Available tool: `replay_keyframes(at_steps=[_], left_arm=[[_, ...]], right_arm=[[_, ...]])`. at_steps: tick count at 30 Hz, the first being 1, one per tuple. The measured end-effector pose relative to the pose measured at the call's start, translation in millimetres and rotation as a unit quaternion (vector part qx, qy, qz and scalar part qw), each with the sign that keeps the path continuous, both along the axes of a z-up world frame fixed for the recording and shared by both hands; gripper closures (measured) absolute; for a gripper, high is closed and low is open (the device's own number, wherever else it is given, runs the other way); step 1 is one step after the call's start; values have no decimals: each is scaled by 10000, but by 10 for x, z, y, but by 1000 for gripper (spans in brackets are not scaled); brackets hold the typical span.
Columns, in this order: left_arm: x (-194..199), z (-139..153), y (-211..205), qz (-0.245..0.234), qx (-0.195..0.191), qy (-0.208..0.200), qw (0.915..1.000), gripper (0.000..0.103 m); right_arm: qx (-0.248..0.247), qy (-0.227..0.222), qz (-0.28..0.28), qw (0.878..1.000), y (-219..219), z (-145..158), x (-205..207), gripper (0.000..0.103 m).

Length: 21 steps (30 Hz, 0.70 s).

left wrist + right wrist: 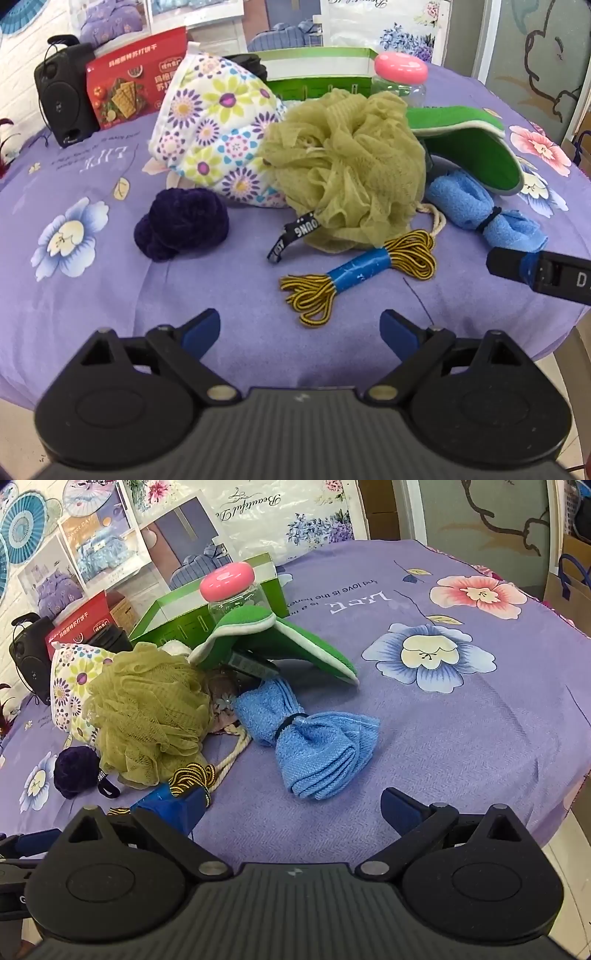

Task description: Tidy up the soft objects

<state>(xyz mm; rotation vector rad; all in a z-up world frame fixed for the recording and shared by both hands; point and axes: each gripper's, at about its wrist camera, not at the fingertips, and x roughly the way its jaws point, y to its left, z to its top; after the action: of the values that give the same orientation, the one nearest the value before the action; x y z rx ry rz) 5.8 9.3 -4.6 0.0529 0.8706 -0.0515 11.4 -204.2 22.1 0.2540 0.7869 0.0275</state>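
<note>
Soft things lie in a heap on the purple flowered cloth [92,302]: an olive mesh bath pouf [351,166], a floral quilted pouch [218,129], a dark purple yarn ball [181,221], a yellow-black cord bundle taped blue [358,273], a tied blue towel [472,210] and a green insole pad [469,147]. My left gripper [299,330] is open and empty, just short of the cord bundle. My right gripper [295,808] is open and empty, just short of the blue towel [314,746]; the pouf [147,709] is to its left. The right gripper's finger [535,269] shows at the right edge of the left wrist view.
Behind the heap stand a black speaker [62,96], a red cracker box [129,85], an open green box [325,70] and a clear jar with a pink lid [400,74]. The table edge [576,775] drops off at the right. Printed bedding posters line the back wall.
</note>
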Motion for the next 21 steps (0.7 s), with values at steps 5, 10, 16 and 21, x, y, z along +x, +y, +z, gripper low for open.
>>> replay_keyframes(at_steps=[5,10,16,21], left_arm=[[-1,-1,-2,-3,-3,-1,10000,10],[-5,-3,-8,-22,64,-12,10000,10],[-4,-4,7,-32,40,5,10000,10],[2,-8,11,-30,18,20,10000,10]], right_arm=[[56,2,14,10000,12,-12,5,14],[17,-55,34,10000,35,2,-10,14],[72,-11,47,10000,21,-12,-4,14],[152,-3,24,9999,-4,-20,-3,14]])
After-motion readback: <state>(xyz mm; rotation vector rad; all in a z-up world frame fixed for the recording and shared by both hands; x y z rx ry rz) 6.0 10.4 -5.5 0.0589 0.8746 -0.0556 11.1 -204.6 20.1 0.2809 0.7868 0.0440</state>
